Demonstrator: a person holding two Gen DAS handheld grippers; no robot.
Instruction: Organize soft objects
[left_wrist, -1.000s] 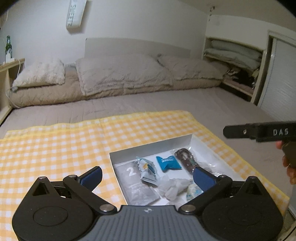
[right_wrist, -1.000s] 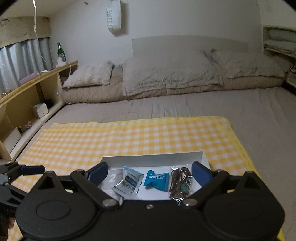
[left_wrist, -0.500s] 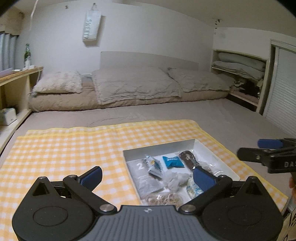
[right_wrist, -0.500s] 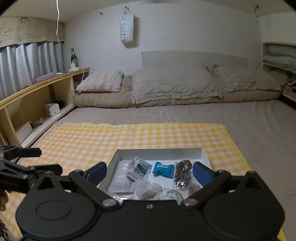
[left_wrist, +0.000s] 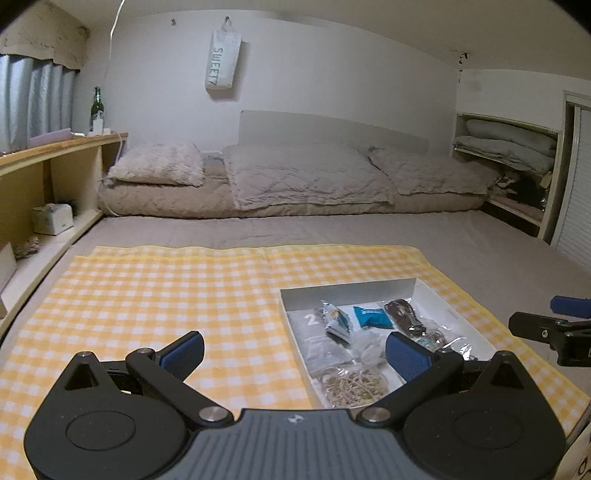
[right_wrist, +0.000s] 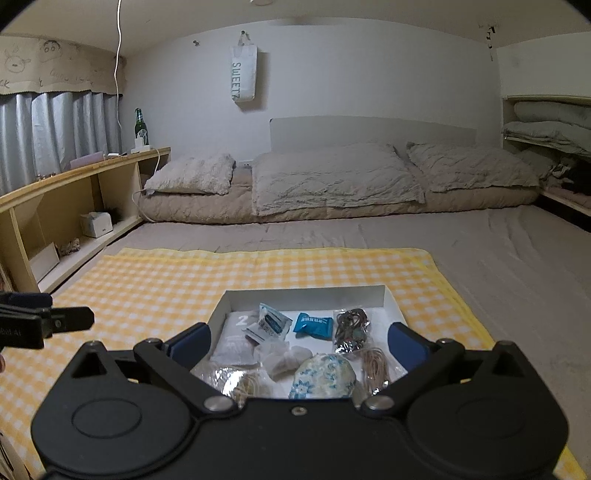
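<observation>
Evidently both of my grippers have pulled back and risen over the last second. The white tray (right_wrist: 391, 299) sat close under the fingers in both earlier wrist views; it now lies farther ahead and lower, and its whole inside shows. More of the room is in frame, including the curtains and the wall bag.

Left gripper (left_wrist: 293, 347): fingers spread wide, nothing between them. It hangs over the yellow checked cloth (left_wrist: 166, 295), to the left of the tray. Its right blue pad (left_wrist: 406, 354) overlaps the tray's near part in the picture but stands above it, not in contact.

Right gripper (right_wrist: 299, 341): fingers spread wide, nothing between them. It is centred on the tray, and the tray's near half lies in the gap between the two pads.

The soft objects all lie inside the tray:
- grey pouch marked 2 (right_wrist: 236, 339), at the left;
- blue-and-white sachet (right_wrist: 271, 323) and blue packet (right_wrist: 312, 325), toward the far wall;
- bag of dark cords (right_wrist: 351, 328), at the right;
- white crumpled bag (right_wrist: 288, 360) and floral fabric piece (right_wrist: 325, 374), nearest my right fingers;
- bag of pale rubber bands (left_wrist: 351, 382), at the near edge.

Judgement: the retreat leaves both grippers free and no object held. This arrangement fits either items gathered into the tray already or items waiting to be sorted out of it; the views do not settle which.
</observation>
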